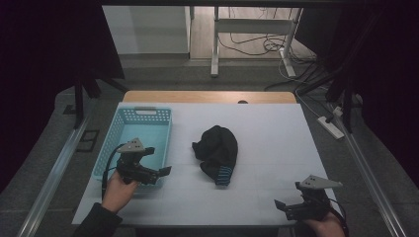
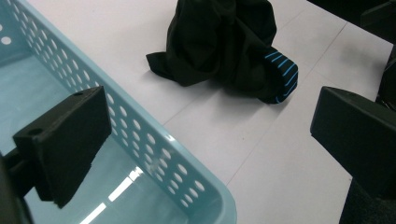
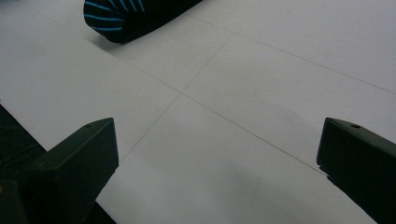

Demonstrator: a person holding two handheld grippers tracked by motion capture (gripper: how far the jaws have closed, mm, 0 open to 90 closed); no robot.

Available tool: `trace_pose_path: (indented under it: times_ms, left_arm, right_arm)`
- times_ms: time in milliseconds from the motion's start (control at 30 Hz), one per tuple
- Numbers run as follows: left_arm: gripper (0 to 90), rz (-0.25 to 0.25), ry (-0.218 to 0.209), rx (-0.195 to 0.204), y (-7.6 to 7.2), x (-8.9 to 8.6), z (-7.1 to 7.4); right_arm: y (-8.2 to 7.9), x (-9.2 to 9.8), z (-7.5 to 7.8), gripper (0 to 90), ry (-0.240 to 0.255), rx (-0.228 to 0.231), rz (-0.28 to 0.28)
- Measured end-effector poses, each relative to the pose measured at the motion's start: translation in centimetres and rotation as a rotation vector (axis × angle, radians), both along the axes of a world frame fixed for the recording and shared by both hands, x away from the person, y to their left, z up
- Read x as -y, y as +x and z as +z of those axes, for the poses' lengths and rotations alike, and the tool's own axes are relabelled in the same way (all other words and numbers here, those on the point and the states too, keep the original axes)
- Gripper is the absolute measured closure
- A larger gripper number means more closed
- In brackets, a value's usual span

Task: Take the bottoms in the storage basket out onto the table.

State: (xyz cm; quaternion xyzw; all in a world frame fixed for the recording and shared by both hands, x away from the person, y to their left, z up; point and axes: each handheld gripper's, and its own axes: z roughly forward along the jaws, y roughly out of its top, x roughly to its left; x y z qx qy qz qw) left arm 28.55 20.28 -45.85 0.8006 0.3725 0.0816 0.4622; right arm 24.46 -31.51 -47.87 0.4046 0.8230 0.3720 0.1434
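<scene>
Claws stood ready at the near edge of the tabletop (image 1: pixel 276 148), both spread wide and holding nothing. My right claw (image 1: pixel 279 205) hovered low over the near right corner, jaws parted far across bare white surface, pointed toward the dark bundle as if lined up for a reach. My left claw (image 1: pixel 159 173) hung over the near right corner of the pale blue basket (image 1: pixel 129 129), one jaw above the basket's inside and the other out over the tabletop, equally far apart and empty.

Between them, near the middle of the tabletop and well apart from both claws, lay the black garment (image 1: pixel 216 150), crumpled in a heap with a cuff of bright blue stripes (image 1: pixel 223 176) turned toward me. It sat just right of the basket without touching it; I judged it was left there to be gathered and dropped into the basket, which stood empty with its perforated walls and handle slot at the far end.

White sheeting covered the tabletop, marked by faint straight seams, with a strip of wood showing along the far edge. Beyond it, grey floor stretched to a white table frame, loose cables and a power strip at the right, while black curtains closed the room on both sides.
</scene>
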Motion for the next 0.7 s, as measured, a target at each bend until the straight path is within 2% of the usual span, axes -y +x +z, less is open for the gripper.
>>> trace_pose_path:
  times_ms: [700]
  left_arm:
    - [0.0,0.037,-0.008,-0.004,-1.6,-1.3,-0.5]
  right_arm:
    - [0.0,0.0,0.0,0.0,-0.002,-0.002,0.0]
